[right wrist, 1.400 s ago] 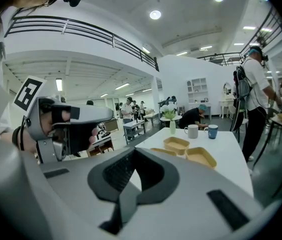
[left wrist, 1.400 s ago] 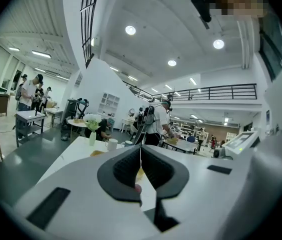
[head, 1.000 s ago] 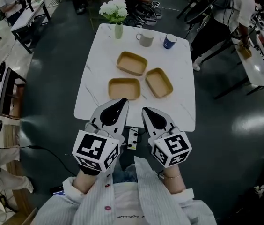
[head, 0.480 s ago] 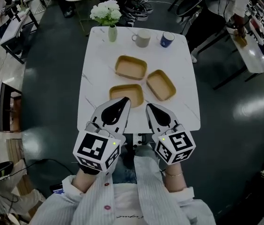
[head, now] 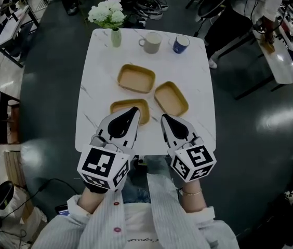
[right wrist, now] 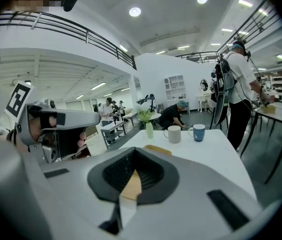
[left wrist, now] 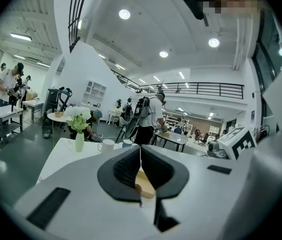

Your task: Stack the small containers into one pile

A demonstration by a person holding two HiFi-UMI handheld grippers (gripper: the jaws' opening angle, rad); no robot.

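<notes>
Hovering at the near edge of the surface (head: 97, 77): left tool (head: 134, 110) and right tool (head: 165, 119) are each pinched together, holding nothing. Three small containers (head: 136, 78) lie apart mid-surface, unstacked, so I reckon I'm lined up for a first pick. Head view shows all three; gripper views glimpse only tan slivers past the jaws.
</notes>
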